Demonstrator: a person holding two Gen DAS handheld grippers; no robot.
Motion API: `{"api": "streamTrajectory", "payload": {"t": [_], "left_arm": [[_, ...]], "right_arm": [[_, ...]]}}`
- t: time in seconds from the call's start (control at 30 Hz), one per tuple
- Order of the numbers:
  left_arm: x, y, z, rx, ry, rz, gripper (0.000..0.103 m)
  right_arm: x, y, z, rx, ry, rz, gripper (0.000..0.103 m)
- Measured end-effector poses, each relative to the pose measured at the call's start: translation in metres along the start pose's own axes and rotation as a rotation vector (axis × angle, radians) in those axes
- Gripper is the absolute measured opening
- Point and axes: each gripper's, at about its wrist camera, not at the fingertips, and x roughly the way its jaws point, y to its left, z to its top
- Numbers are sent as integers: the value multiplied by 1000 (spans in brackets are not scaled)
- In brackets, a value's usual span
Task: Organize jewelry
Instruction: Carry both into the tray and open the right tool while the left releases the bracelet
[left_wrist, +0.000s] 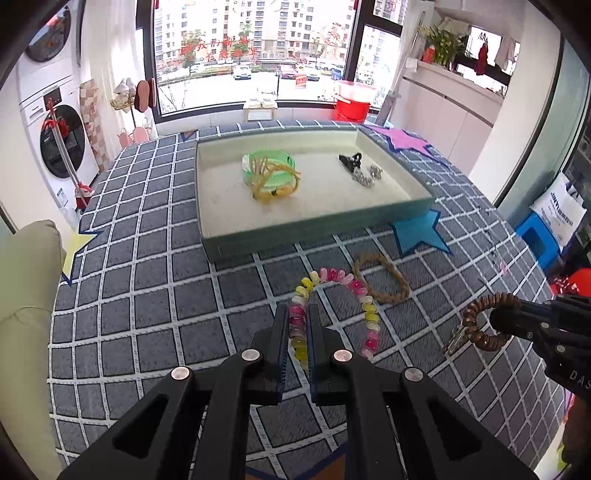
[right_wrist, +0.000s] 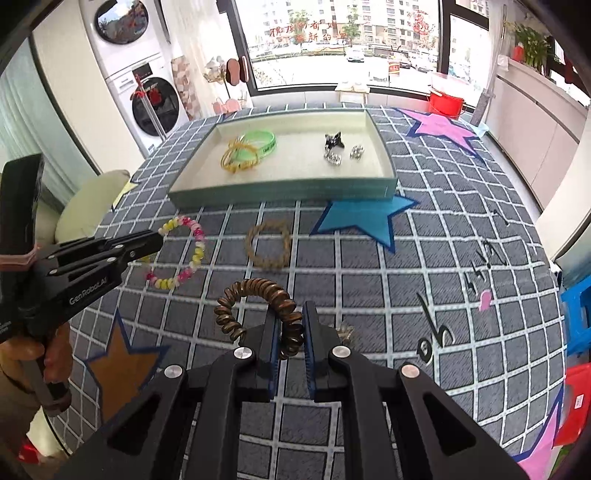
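Jaws clamp beaded bracelet (left_wrist: 334, 295), coil hair tie (right_wrist: 258, 306)

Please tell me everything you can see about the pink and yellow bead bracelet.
The bracelet is a loop of glossy, translucent disc beads, pink, yellow and pale, that look like plastic or glass. The left claw is shut on one side of it, beads pinched between the pads. The loop hangs open beside the claw over the checked cloth; whether its far end touches the cloth is unclear. It lies in front of the tray, close to a braided tan ring.
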Motion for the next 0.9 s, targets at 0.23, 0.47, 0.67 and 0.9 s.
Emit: {"api": "streamTrajectory", "payload": {"t": [0.23,0.47,0.67,0.9], "left_arm": [[-11,5,18,-19,-50,-7,23],[-9,16,51,-46,-85,3,23],[11,31,75,-88,-71,1,23],[52,41,89,-105,12,2,23]], "right_arm": [[-2,-6,26,3,-26,4,13],[-1,-11,71,-6,-67,10,13],[17,-19,113,15,-77,21,13],[60,-27,144,45,-28,27,13]]}}
